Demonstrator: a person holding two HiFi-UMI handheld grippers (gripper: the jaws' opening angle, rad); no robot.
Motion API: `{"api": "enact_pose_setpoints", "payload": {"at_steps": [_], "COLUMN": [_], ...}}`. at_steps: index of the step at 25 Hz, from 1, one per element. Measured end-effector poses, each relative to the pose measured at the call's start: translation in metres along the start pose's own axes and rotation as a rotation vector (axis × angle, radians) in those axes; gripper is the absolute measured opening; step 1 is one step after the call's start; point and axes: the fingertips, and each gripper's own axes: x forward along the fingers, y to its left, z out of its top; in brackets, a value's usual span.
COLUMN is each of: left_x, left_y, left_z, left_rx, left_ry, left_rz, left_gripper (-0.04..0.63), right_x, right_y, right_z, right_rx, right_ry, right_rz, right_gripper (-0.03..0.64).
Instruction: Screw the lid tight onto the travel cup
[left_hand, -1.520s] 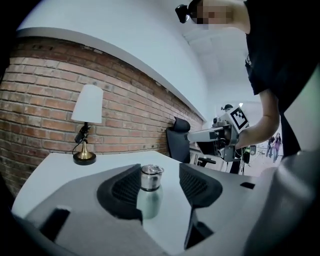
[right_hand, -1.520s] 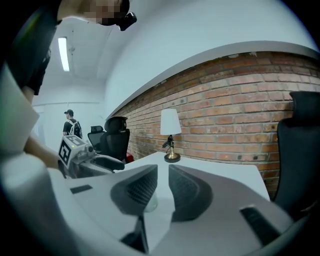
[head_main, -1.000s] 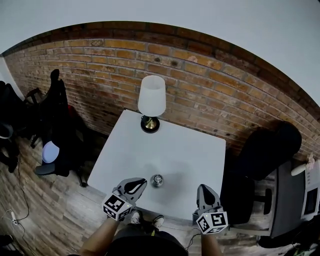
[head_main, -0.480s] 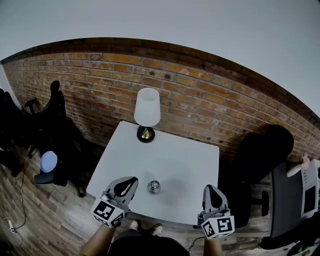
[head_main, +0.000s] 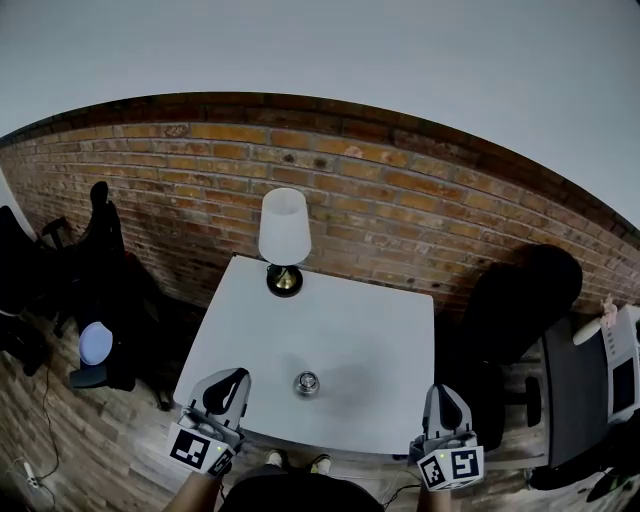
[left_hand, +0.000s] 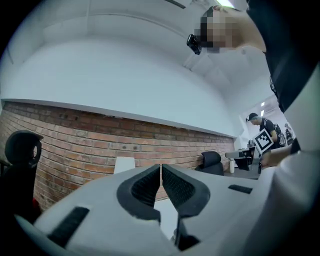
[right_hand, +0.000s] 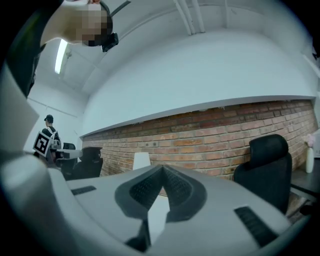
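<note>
While our left hand-held gripper (head_main: 226, 379) and right hand-held gripper (head_main: 444, 392), two in all, hang pressed together and empty, we see one travel cup (head_main: 307, 382) on the white surface (head_main: 350, 325) between them and one lamp (head_main: 283, 240) behind.

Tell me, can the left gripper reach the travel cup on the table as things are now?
Probably yes: the table between the left gripper and the travel cup is bare, and the lamp stands well behind. Its shut jaws must open first.
</note>
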Motion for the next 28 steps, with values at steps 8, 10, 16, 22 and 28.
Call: {"api": "enact_pose_setpoints", "payload": {"at_steps": [8, 10, 16, 22, 28], "left_x": [-0.003, 0.001, 0.025, 0.031, 0.035], "left_y": [0.012, 0.011, 0.001, 0.002, 0.011], "left_z": [-0.005, -0.008, 0.014, 0.003, 0.011], "left_rx": [-0.039, -0.041, -0.027, -0.081, -0.05], "left_ry": [0.042, 0.048, -0.084, 0.014, -0.016], "left_rz": [0.026, 0.019, -0.052, -0.046, -0.055], "left_gripper": [0.034, 0.034, 0.034, 0.034, 0.034], "right_x": [0.007, 0.014, 0.029, 0.041, 0.047], "right_y": [0.005, 0.01, 0.02, 0.025, 0.031], "right_z": [0.004, 0.007, 0.017, 0.023, 0.016], "right_rx": [-0.028, -0.032, -0.045, -0.053, -0.065], "right_ry": [0.009, 0.006, 0.006, 0.0, 0.024], "right_rz": [-0.021, -0.007, 0.03, 0.046, 0.061], "right_gripper": [0.014, 0.014, 0.014, 0.014, 0.012]}}
